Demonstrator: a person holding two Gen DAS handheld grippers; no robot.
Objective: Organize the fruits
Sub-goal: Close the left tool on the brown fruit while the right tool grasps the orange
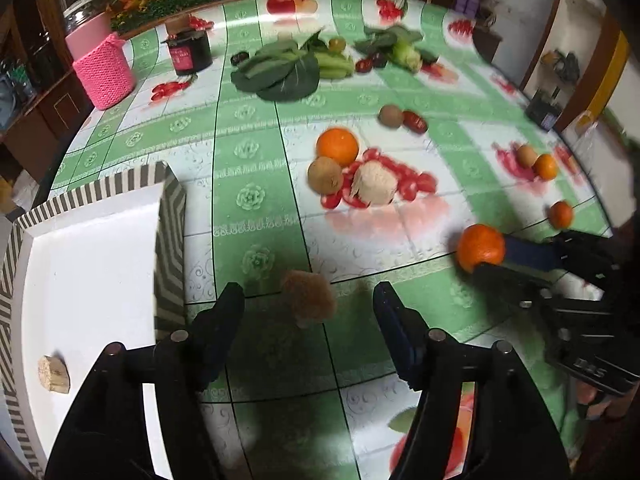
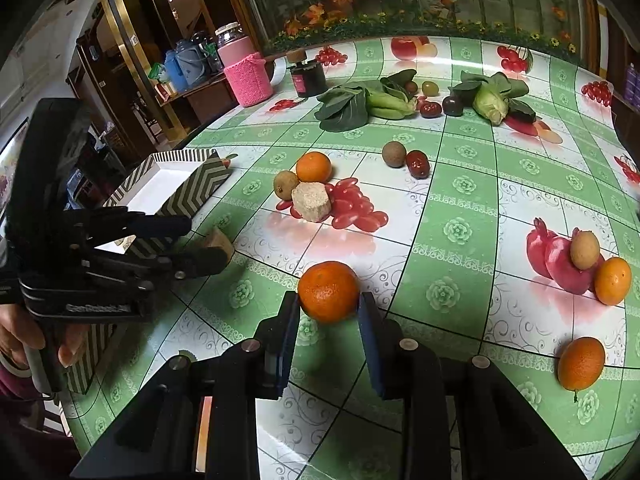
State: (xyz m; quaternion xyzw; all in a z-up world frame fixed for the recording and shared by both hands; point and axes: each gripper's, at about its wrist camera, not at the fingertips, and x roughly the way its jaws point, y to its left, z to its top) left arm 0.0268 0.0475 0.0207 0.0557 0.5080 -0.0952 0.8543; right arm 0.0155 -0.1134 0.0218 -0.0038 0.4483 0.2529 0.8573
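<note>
Holding a tangerine (image 2: 329,291), the right gripper (image 2: 329,312) is clamped; left gripper (image 1: 308,312) gapes empty; tray (image 1: 80,248) at nine o'clock nearly bare, most fruit unsorted.

Oranges: four (image 2: 328,291) (image 2: 313,166) (image 2: 612,281) (image 2: 581,363)
Brown round fruits: three (image 2: 286,185) (image 2: 393,154) (image 2: 584,249)
Beige chunks: three (image 2: 311,201) (image 1: 308,298) (image 1: 53,373)
Trays: one (image 1: 86,236)
Grippers: two (image 1: 309,312) (image 2: 329,306)

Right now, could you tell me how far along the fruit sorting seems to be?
Early. The tray holds one tan chunk. The right gripper is shut on an orange; the open left gripper has another tan chunk between its fingers, blurred. Oranges and kiwis remain scattered on the table.
</note>
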